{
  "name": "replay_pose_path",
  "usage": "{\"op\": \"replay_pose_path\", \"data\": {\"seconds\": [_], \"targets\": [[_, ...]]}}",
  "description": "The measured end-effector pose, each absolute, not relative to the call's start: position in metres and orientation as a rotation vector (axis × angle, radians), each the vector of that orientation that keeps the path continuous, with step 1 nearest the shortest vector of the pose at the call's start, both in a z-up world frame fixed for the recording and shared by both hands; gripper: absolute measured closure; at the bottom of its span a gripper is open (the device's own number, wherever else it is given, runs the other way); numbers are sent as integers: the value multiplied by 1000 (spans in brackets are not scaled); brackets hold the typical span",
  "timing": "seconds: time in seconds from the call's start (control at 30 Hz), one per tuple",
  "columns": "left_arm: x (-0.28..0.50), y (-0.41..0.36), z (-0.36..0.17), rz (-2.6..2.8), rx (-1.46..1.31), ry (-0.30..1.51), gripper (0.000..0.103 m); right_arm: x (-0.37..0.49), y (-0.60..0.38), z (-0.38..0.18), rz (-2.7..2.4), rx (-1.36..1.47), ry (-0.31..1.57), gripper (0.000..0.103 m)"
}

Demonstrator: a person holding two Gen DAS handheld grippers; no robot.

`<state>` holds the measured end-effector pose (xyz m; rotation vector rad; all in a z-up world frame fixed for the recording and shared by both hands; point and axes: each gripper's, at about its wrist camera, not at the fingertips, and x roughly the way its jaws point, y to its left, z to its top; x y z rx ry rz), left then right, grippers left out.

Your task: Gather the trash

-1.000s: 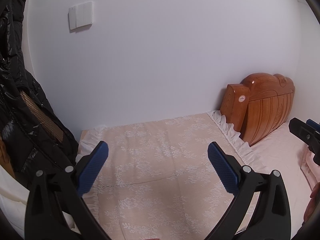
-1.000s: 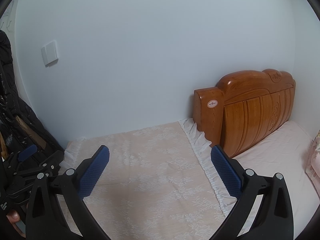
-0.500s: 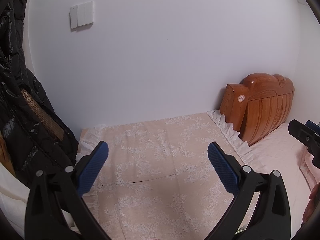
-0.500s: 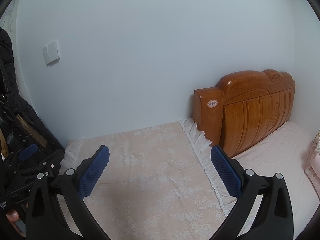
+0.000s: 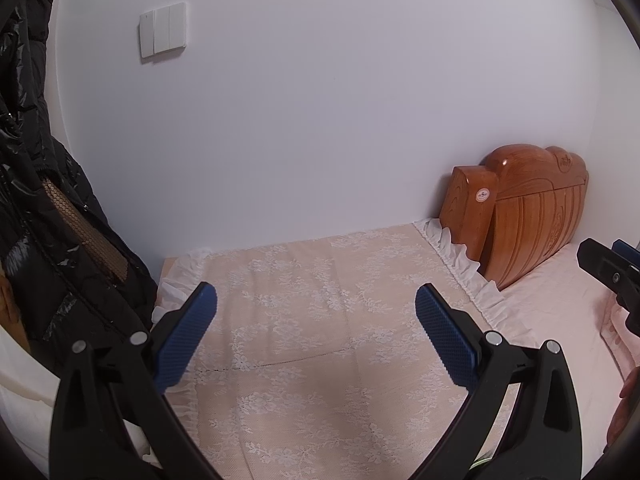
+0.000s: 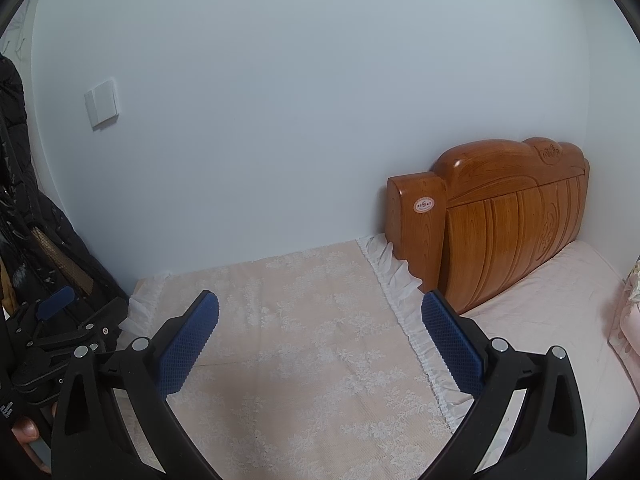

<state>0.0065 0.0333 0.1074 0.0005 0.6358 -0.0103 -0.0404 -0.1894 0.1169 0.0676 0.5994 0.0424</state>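
Hovering over a lace cloth [image 5: 304,320] beside a wooden headboard [image 6: 508,220], the left gripper [image 5: 316,320] and right gripper [image 6: 320,326] are held with jaws spread wide and empty, and no trash is seen.

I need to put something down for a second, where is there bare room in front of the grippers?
The lace cover lies bare from the wall to its frilled edge. The pink sheet below the wooden headboard is bare too. It is crowded by the black jacket at the left.
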Motion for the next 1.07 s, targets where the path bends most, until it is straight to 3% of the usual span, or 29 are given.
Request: {"op": "replay_pose_path", "data": {"seconds": [1.07], "targets": [[3,38,109,-18,-15,633,8,-44,-189,114,45,60,600,2]]}}
